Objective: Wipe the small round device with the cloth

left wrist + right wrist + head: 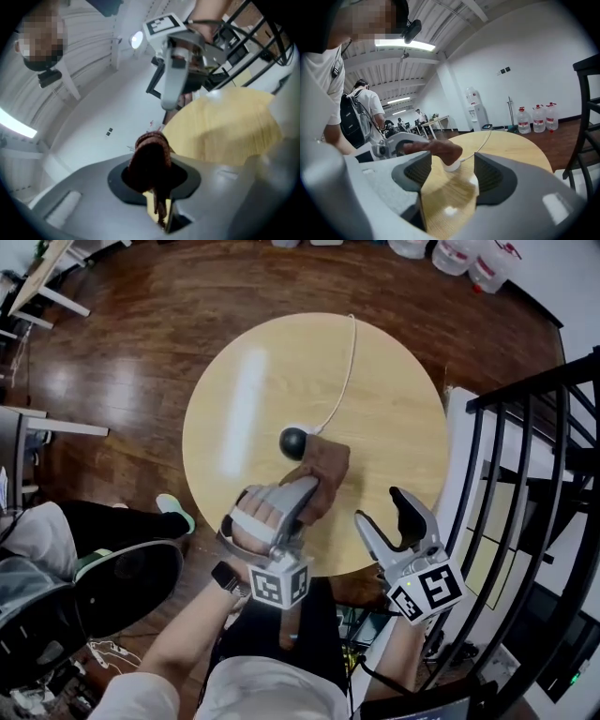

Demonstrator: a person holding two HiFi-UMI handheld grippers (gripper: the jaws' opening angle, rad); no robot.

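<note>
The small round device (293,441) sits near the middle of the round wooden table (253,390); its white cable (343,381) runs to the far edge. My left gripper (307,487) is shut on a brown cloth (321,468), which hangs against the device's near right side. In the left gripper view the cloth (151,157) bunches between the jaws of the left gripper (154,177). My right gripper (380,506) stands open and empty over the table's near right edge. In the right gripper view the cloth (440,149) covers the device (451,165) beyond the right gripper (452,177).
A black metal railing (530,474) stands close on the right. Water jugs (469,259) line the far wall. A seated person's shoe (175,512) and a black chair seat (122,587) are left of the table, on the dark wood floor (122,362).
</note>
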